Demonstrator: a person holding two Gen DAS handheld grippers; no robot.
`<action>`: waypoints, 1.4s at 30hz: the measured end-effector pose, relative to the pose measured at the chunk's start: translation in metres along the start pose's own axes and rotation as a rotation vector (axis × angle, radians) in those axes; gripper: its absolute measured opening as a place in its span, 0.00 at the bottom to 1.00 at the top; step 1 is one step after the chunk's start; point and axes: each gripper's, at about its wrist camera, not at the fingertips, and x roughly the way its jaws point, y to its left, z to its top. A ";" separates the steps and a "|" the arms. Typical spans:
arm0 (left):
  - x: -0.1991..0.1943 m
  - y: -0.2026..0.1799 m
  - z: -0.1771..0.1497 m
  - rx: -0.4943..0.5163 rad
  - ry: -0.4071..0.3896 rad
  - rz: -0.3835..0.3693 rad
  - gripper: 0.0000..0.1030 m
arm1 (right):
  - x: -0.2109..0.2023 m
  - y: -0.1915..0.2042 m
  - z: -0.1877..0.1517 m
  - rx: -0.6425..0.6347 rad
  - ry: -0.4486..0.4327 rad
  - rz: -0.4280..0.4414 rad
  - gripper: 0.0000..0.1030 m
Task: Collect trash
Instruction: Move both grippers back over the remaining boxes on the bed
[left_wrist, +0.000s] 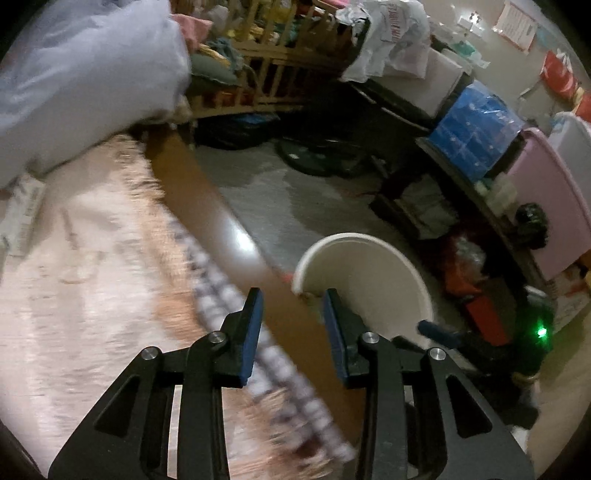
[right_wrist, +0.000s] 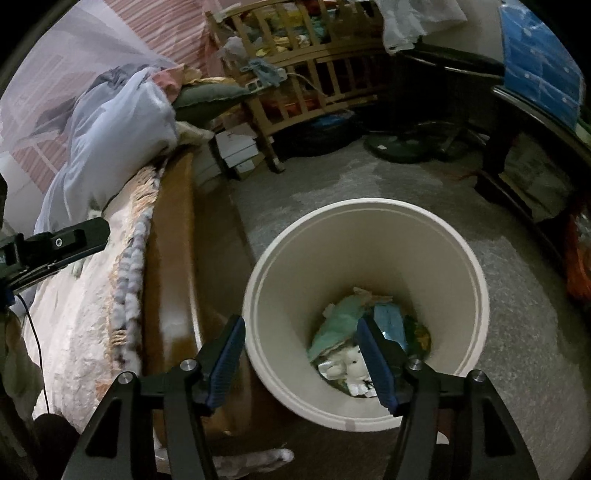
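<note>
A cream trash bin (right_wrist: 365, 314) is seen at lower centre of the right wrist view, crumpled trash (right_wrist: 343, 332) visible at its bottom; the left view shows only its rim. The right gripper (right_wrist: 301, 358) and left gripper (left_wrist: 291, 332) are held apart, empty.

Left tool (left_wrist: 291, 302), right tool (right_wrist: 299, 332): black linkages; silver screws; blue pads.

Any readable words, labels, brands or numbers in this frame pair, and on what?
No text can be read with certainty.
White plastic bag draped over the furniture: red lettering, too blurred.
Pink-edged paper sheet on the wall: print too small.
White cardboard box on the bed: markings blurred.
White round trash bin: no label visible.
</note>
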 end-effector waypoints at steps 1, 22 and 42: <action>-0.003 0.005 -0.003 0.005 -0.003 0.019 0.31 | 0.000 0.004 -0.001 -0.007 0.002 0.005 0.59; -0.071 0.149 -0.050 -0.101 -0.072 0.291 0.31 | 0.008 0.145 -0.006 -0.233 0.023 0.131 0.64; -0.111 0.292 -0.077 -0.326 -0.062 0.425 0.31 | 0.085 0.267 0.000 -0.378 0.140 0.257 0.67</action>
